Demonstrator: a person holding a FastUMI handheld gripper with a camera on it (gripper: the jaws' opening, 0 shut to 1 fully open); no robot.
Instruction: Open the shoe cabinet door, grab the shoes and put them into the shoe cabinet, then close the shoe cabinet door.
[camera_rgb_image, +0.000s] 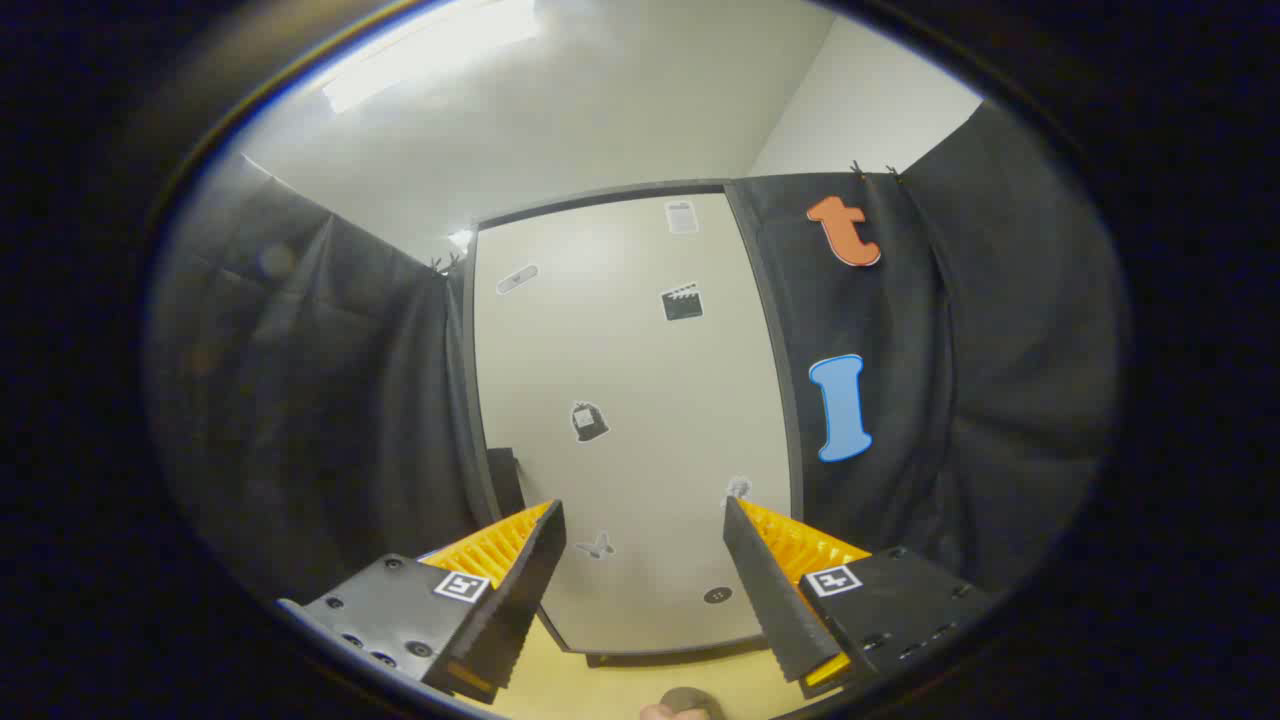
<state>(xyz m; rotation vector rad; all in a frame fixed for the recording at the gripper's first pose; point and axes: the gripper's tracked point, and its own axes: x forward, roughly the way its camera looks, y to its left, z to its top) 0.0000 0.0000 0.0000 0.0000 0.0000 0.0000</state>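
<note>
Pale back panel (640, 380) in a dark frame, flanked by black cloth (330, 400) on both sides. Dotted with small stickers: clapperboard sticker (682, 302), bag sticker (589, 422), butterfly sticker (596, 546). Overhead, a bright ceiling light (430, 55). Below the panel, a yellowish surface (620, 680).

Pale wooden floor (600, 690) beneath upright cream panel (630, 400), gripper (645, 560) agape.

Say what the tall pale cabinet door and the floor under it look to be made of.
Cabinet door, beyond the open gripper: apparently a smooth matte cream panel, likely laminated board or painted metal, judging by its flat even sheen, dark edge trim and small stickers on it. Floor: pale yellowish, probably wood-look laminate; grain too blurred to confirm.
</note>
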